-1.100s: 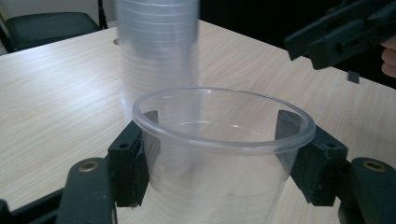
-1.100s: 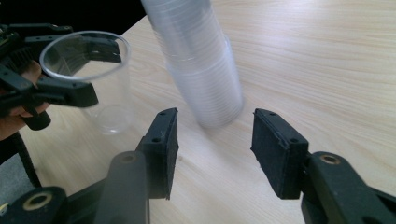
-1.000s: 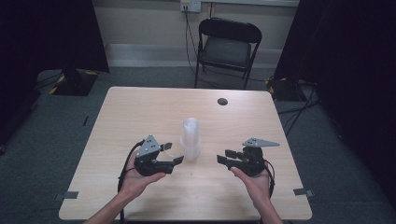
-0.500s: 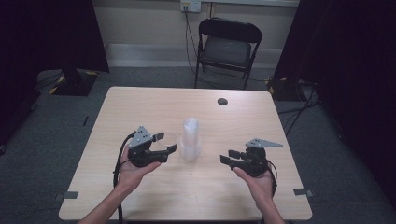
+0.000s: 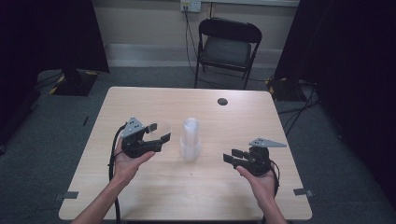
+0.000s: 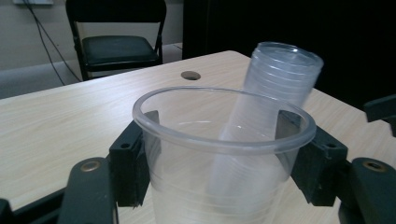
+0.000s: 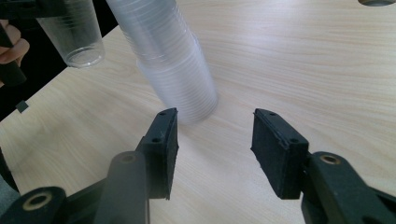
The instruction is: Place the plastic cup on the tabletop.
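A stack of clear plastic cups (image 5: 190, 139) stands upright at the middle of the wooden table (image 5: 140, 100). My left gripper (image 5: 161, 133) is shut on a single clear cup (image 6: 219, 154), held upright above the table, left of the stack (image 6: 275, 88). That held cup (image 7: 74, 32) hangs in the air in the right gripper view, beside the stack (image 7: 173, 60). My right gripper (image 5: 232, 156) rests low at the right of the stack, its jaws open with bare table between them (image 7: 215, 149).
A round dark hole (image 5: 222, 101) sits near the table's far edge. A black folding chair (image 5: 227, 46) stands beyond the table. Dark curtains flank the room at both sides. Cables trail from each gripper toward the near edge.
My left hand has drawn left and up, away from the stack, carrying the single cup. The right hand has sunk slightly toward the near edge.
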The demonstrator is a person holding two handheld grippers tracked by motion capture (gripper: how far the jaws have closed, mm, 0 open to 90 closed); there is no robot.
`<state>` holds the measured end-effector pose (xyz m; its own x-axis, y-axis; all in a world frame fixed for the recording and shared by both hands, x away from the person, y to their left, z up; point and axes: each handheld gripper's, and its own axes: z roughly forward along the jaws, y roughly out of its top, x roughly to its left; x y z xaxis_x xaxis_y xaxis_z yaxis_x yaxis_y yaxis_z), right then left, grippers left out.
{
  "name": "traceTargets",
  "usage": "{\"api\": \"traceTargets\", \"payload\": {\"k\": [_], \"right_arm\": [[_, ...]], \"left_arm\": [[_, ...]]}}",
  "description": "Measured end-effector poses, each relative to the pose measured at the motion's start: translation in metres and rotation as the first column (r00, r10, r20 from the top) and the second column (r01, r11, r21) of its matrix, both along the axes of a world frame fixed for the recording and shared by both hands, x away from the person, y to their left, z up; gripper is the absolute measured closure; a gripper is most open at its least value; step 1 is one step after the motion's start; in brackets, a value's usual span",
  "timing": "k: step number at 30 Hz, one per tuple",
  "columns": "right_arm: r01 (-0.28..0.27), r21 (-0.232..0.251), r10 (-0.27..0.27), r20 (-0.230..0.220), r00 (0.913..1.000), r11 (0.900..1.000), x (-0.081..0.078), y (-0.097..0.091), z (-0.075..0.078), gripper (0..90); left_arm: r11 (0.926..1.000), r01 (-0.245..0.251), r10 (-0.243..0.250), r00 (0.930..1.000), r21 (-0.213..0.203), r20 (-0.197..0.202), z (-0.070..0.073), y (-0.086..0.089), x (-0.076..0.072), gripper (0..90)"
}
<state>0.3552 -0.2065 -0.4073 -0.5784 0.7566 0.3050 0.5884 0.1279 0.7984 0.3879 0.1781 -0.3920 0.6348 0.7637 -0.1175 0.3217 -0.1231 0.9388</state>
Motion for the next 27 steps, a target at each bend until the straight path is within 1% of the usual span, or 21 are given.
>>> {"api": "traceTargets", "payload": {"k": [4, 5, 6, 7, 8, 10, 12, 13, 14, 15, 16, 17, 18, 20, 22, 26, 27], "right_arm": [[0.006, -0.003, -0.006, 0.008, 0.9999, 1.0, 0.0, -0.003, 0.001, 50.8], [0.01, -0.003, -0.01, 0.008, 0.9999, 0.9999, 0.001, -0.004, 0.0, 50.8], [0.01, -0.003, -0.01, 0.008, 0.9999, 0.9999, 0.001, -0.004, 0.0, 50.8], [0.013, -0.001, -0.013, 0.003, 0.9999, 0.9999, 0.001, -0.004, -0.001, 50.6], [0.013, 0.001, -0.013, -0.006, 0.9999, 0.9999, 0.003, -0.005, -0.004, 50.4], [0.012, 0.001, -0.012, -0.009, 0.9999, 0.9999, 0.004, -0.005, -0.006, 50.3], [0.007, -0.01, -0.007, -0.014, 0.9999, 0.9999, 0.005, -0.004, -0.008, 50.3], [0.007, -0.006, -0.007, -0.017, 0.9998, 1.0, 0.006, -0.004, -0.009, 50.3], [0.006, -0.005, -0.006, -0.016, 0.9999, 1.0, 0.006, -0.004, -0.009, 50.3], [0.003, -0.003, -0.003, -0.02, 0.9998, 1.0, 0.007, -0.004, -0.009, 50.3], [0.003, -0.003, -0.003, -0.02, 0.9998, 1.0, 0.007, -0.004, -0.009, 50.3], [0.0, 0.007, 0.0, -0.022, 0.9998, 1.0, 0.008, -0.004, -0.011, 50.4], [-0.004, 0.005, 0.004, -0.025, 0.9997, 1.0, 0.008, -0.004, -0.011, 50.5], [-0.004, 0.0, 0.004, -0.027, 0.9996, 1.0, 0.009, -0.004, -0.013, 50.4], [-0.006, -0.004, 0.006, -0.034, 0.9994, 1.0, 0.009, -0.004, -0.015, 50.5], [-0.003, -0.006, 0.003, -0.037, 0.9993, 1.0, 0.009, -0.004, -0.016, 50.4], [-0.004, -0.009, 0.004, -0.035, 0.9994, 0.9999, 0.009, -0.003, -0.016, 50.1]], "left_arm": [[0.9999, -0.015, 0.015, 0.9999, 0.001, -0.007, -0.001, 0.002, 0.014, 31.9], [0.9997, -0.024, 0.024, 0.9996, -0.011, -0.011, -0.002, 0.003, 0.017, 31.8], [0.9997, -0.024, 0.024, 0.9996, -0.011, -0.011, -0.002, 0.003, 0.017, 31.8], [0.9984, -0.039, 0.038, 0.9989, -0.041, -0.028, -0.003, 0.006, 0.021, 31.8], [0.9975, -0.06, 0.058, 0.9973, -0.039, -0.046, -0.005, 0.007, 0.027, 31.9], [0.9971, -0.07, 0.069, 0.9969, -0.028, -0.038, -0.008, 0.008, 0.032, 32.1], [0.9963, -0.083, 0.082, 0.9959, -0.024, -0.039, -0.013, 0.009, 0.038, 32.3], [0.9961, -0.087, 0.086, 0.9954, -0.016, -0.042, -0.016, 0.01, 0.041, 32.3], [0.9952, -0.096, 0.095, 0.9944, -0.02, -0.048, -0.019, 0.011, 0.044, 32.2], [0.9922, -0.122, 0.12, 0.9904, -0.023, -0.067, -0.024, 0.012, 0.048, 31.9], [0.9922, -0.122, 0.12, 0.9904, -0.023, -0.067, -0.024, 0.012, 0.048, 31.9], [0.9908, -0.131, 0.128, 0.989, -0.033, -0.074, -0.027, 0.013, 0.05, 31.9], [0.9896, -0.14, 0.138, 0.988, -0.031, -0.069, -0.029, 0.013, 0.052, 31.9], [0.9884, -0.152, 0.151, 0.9863, -0.01, -0.067, -0.033, 0.013, 0.057, 32.0], [0.9864, -0.164, 0.163, 0.9837, -0.011, -0.077, -0.037, 0.013, 0.062, 32.0], [0.9854, -0.169, 0.17, 0.9826, 0.017, -0.074, -0.044, 0.006, 0.068, 31.8], [0.9836, -0.179, 0.18, 0.9807, 0.02, -0.075, -0.047, 0.003, 0.071, 31.6]]}}
